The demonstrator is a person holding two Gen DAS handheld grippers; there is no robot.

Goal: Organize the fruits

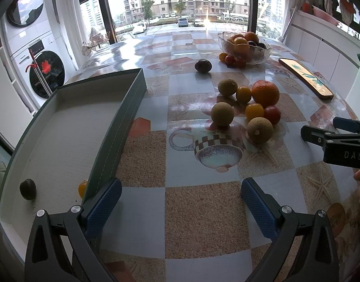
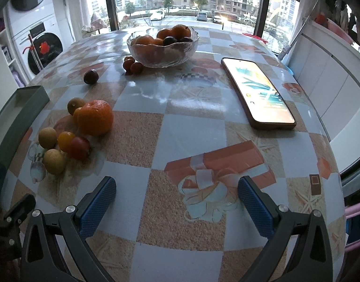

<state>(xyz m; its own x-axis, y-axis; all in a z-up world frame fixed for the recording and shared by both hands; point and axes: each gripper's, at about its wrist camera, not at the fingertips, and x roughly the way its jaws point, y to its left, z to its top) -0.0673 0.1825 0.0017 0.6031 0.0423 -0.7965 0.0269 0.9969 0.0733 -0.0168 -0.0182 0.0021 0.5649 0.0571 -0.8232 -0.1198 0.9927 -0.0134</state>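
Open counter ahead of both grippers, fruit and tray crowding the left.

Bare counter (image 2: 184, 122) lies between the wide-spread fingers of the left gripper (image 1: 181, 202) and the right gripper (image 2: 177, 199), with a broad free lane running up the middle toward the bowl (image 2: 163, 47). The fruit cluster (image 1: 248, 108) blocks the ground between the two grippers; the tray (image 1: 123, 122) wall touches the left gripper's left finger. A phone (image 2: 257, 94) bars the right side, and a lone plum (image 1: 203, 65) stands apart near the bowl.

fruit pile (image 1: 248, 108) lies between tray (image 1: 130, 108) and phone (image 1: 305, 77).
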